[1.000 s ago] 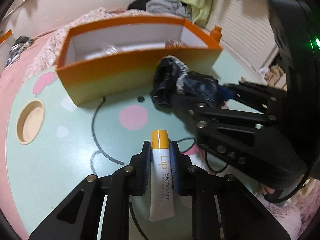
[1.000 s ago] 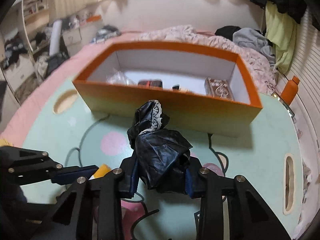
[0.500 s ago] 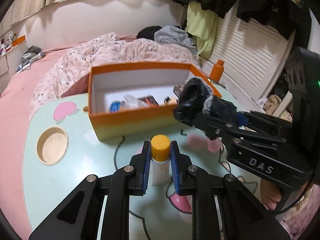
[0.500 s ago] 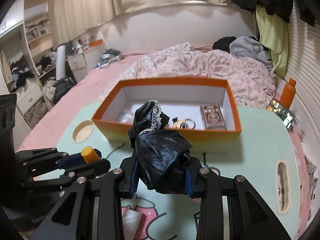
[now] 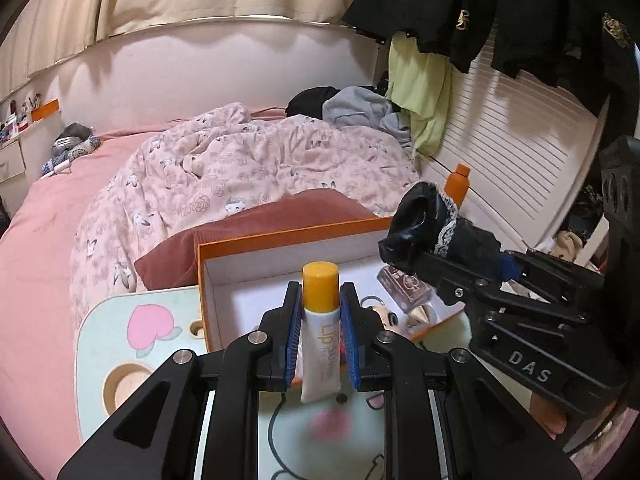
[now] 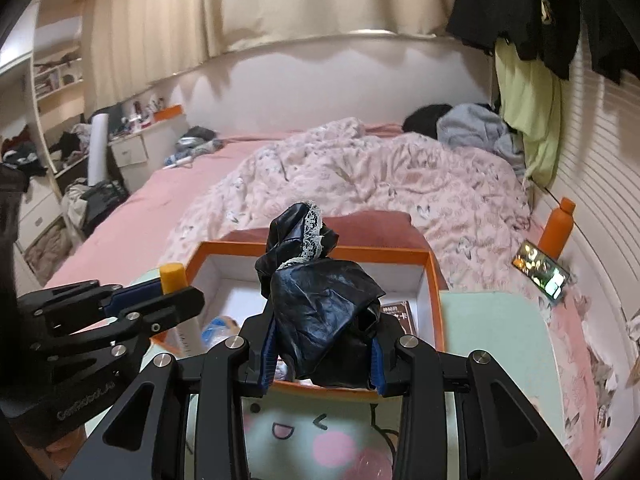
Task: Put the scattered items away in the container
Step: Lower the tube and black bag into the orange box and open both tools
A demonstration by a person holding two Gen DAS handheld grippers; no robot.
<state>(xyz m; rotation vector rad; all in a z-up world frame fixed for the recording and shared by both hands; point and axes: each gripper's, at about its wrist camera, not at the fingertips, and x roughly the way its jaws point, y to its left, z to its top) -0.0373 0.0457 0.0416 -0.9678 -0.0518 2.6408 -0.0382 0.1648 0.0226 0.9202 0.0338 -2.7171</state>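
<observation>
Left gripper (image 5: pixel 320 332) clamps the lip tube (image 5: pixel 320 332) upright, cap up; right gripper (image 6: pixel 320 354) grips a black pouch (image 6: pixel 320 312) — both over the orange box's (image 5: pixel 280 236) near wall.

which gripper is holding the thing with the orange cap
The left gripper: it clamps the white lip balm tube. The right gripper holds black lace-trimmed cloth.

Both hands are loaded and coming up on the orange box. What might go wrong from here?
1. The left gripper holds the lip balm tube near its cap with the body hanging free; it may swing and hit the orange box wall.
2. The black lace-trimmed cloth bulges loosely above the right gripper; it may snag the fingers on release.
3. The two grippers are close together and may collide over the box.
</observation>
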